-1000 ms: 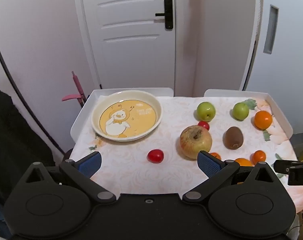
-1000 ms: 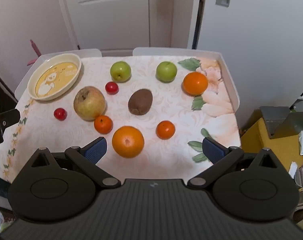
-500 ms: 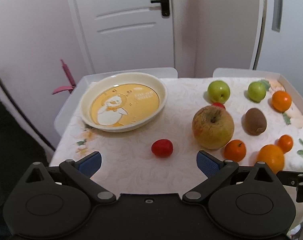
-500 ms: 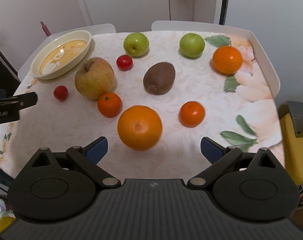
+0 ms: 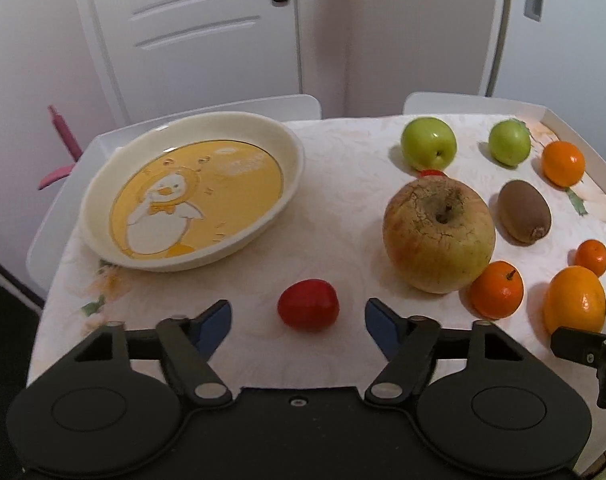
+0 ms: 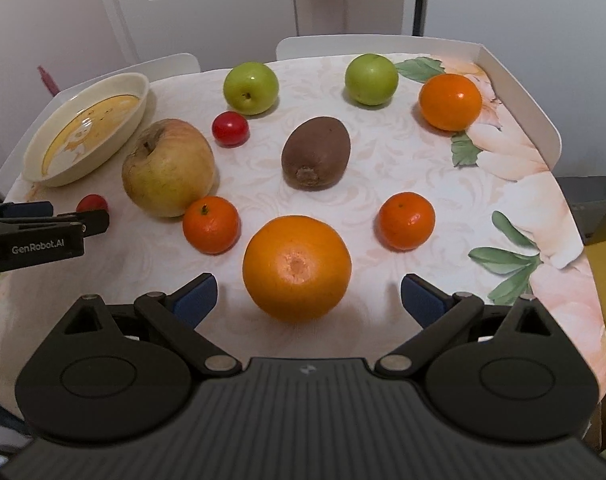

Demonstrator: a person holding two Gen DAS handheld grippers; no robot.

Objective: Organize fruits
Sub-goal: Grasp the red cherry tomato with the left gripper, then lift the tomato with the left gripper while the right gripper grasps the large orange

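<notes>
- Cherry tomato (image 5: 308, 309) now sits between left tongs (image 5: 297, 318), whose jaws have just been closing, not yet touching; pickup imminent.
- Right tongs (image 6: 307, 295) remain apart, nearer the orange (image 6: 297, 267).

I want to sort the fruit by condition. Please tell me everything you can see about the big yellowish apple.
The big apple is the largest fruit on the table, yellow-green with a reddish blush. Its skin looks dull, with brown, cracked, rough patches around the stem hollow, where a short dark stem shows. It stands upright on the patterned cloth, right of the dish. A small mandarin sits against its near right side, seemingly touching. No gripper touches it.
</notes>
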